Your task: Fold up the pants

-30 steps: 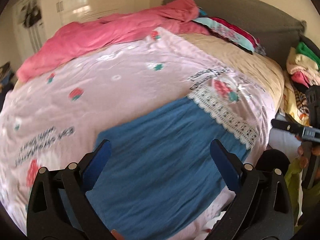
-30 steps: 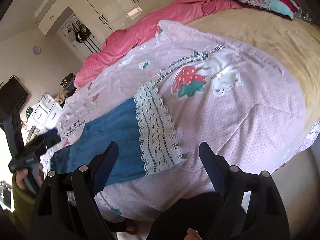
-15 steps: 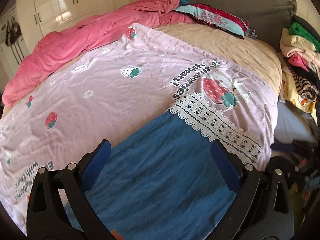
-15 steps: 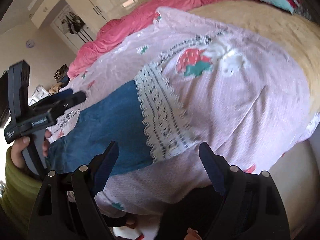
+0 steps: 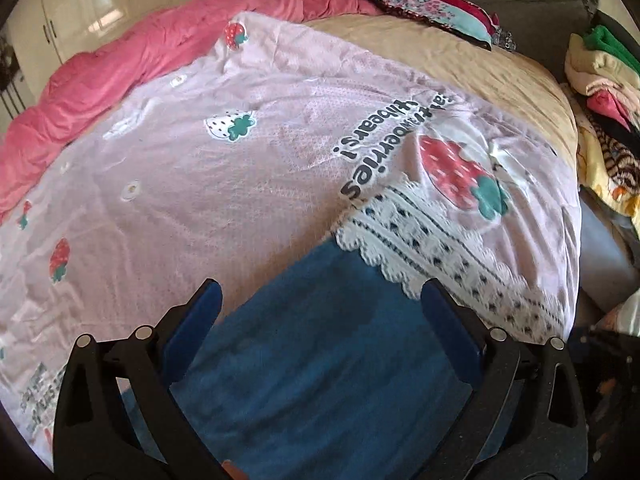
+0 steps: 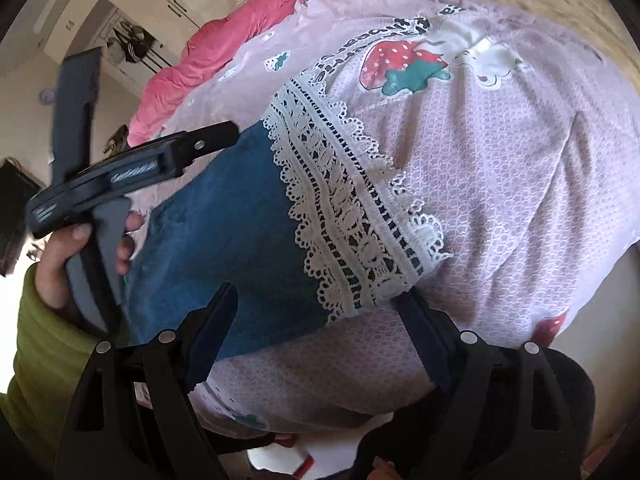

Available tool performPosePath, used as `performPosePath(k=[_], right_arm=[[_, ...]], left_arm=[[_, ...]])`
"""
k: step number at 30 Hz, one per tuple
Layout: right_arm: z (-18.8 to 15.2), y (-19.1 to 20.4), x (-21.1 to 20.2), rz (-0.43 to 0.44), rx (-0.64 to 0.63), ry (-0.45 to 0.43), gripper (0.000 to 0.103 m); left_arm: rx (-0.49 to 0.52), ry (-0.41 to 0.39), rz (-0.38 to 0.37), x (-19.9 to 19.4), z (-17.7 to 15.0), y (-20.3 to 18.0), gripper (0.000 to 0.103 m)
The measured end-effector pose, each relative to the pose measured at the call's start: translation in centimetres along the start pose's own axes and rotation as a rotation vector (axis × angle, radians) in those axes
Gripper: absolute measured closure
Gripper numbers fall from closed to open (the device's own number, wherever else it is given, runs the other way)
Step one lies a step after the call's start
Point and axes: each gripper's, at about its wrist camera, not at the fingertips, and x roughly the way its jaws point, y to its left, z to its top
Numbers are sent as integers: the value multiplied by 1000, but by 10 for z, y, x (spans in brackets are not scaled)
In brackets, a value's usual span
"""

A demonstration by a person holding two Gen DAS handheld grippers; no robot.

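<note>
Left wrist view: a bed carries a pink strawberry-print blanket, on whose near edge lie blue pants with a white lace hem at their far right end. Above the pants hangs the left gripper, jaws spread wide and holding nothing. Right wrist view: the right gripper, likewise released and empty, hangs over the near corner of the lace hem, with the left gripper at the left, gripped by a hand.
</note>
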Motion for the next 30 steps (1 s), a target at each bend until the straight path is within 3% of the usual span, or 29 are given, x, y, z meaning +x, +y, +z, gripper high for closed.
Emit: performPosePath(k=[6, 11, 13, 16, 18, 20, 22, 24, 25, 26, 28, 30], right_arm=[[8, -3, -5, 42, -1, -67, 21], [12, -2, -3, 31, -14, -92, 21], [14, -1, -4, 33, -27, -112, 22], [16, -2, 0, 51, -30, -102, 31], [19, -8, 3, 76, 3, -97, 33], [22, -11, 4, 94, 23, -100, 38], [23, -11, 5, 93, 13, -103, 42], [23, -9, 7, 103, 4, -104, 59], [23, -8, 6, 126, -3, -109, 74], [22, -5, 4, 154, -23, -116, 77], [21, 2, 5, 139, -66, -117, 76], [22, -1, 9, 79, -41, -115, 67]], left_arm=[[-26, 22, -75, 21, 21, 12, 10], [-22, 58, -142, 36, 28, 10, 20], [-8, 76, -138, 45, 29, 9, 27], [-28, 89, -203, 56, 28, 13, 34], [-56, 111, -284, 66, 26, 19, 43], [-84, 112, -339, 71, 24, 26, 44], [-106, 110, -385, 72, 23, 31, 56], [-116, 114, -441, 70, 22, 33, 68], [-111, 118, -450, 68, 21, 32, 71], [-93, 121, -452, 65, 19, 30, 72], [-73, 113, -458, 61, 17, 30, 72], [-71, 122, -465, 64, 18, 31, 71]])
